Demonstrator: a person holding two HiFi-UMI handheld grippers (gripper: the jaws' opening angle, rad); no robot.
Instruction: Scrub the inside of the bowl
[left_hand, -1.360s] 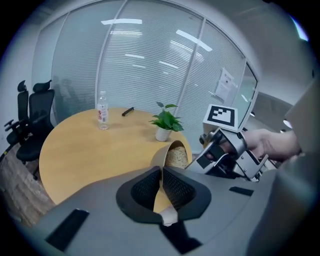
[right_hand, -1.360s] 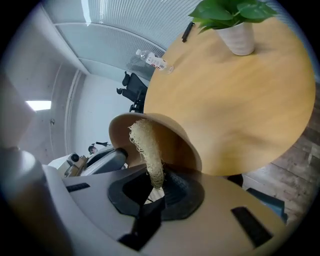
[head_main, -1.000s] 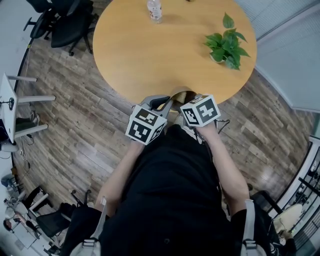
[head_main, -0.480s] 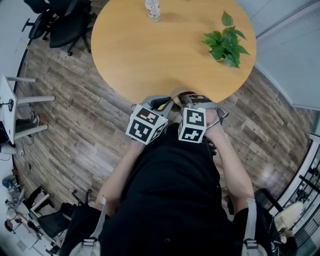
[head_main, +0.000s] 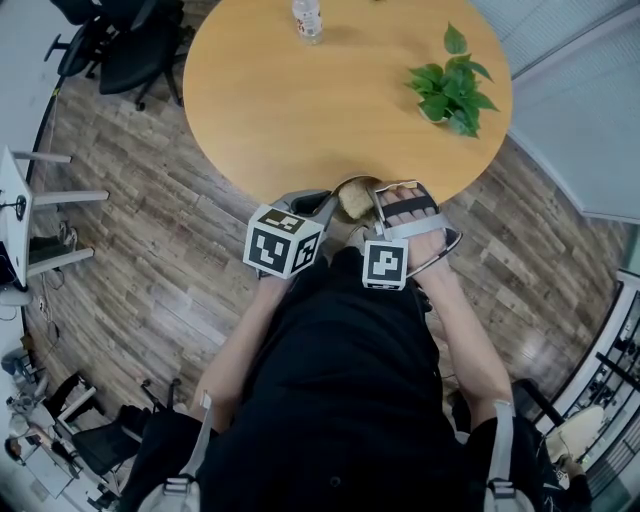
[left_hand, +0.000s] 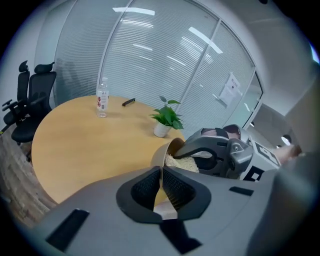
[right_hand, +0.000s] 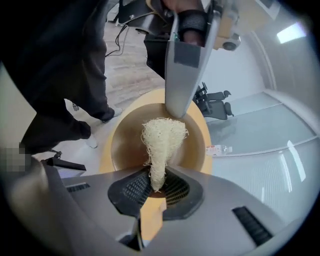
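Note:
A tan bowl (head_main: 350, 188) is held tilted over the near edge of the round wooden table (head_main: 300, 100). My left gripper (left_hand: 161, 182) is shut on its rim, and the bowl's wall (left_hand: 161, 152) stands edge-on between the pads. My right gripper (right_hand: 156, 186) is shut on a pale fibrous scrubber (right_hand: 161, 142), whose bushy end lies inside the bowl (right_hand: 122, 145) against its inner wall. In the right gripper view, one left gripper finger (right_hand: 186, 65) comes down onto the bowl's far rim. From the left gripper view the scrubber (left_hand: 181, 163) shows in the bowl's mouth beside the right gripper (left_hand: 217, 155).
A potted plant (head_main: 450, 85) stands at the table's right and a water bottle (head_main: 308, 20) at its far edge. Black office chairs (head_main: 120, 40) stand at the upper left. Wood flooring surrounds the table, and the person's body is close below the grippers.
The right gripper has rolled strongly about its own line, its marker cube swinging down and around, with the scrubber turning inside the bowl. The left gripper has rolled slightly and still grips the rim.

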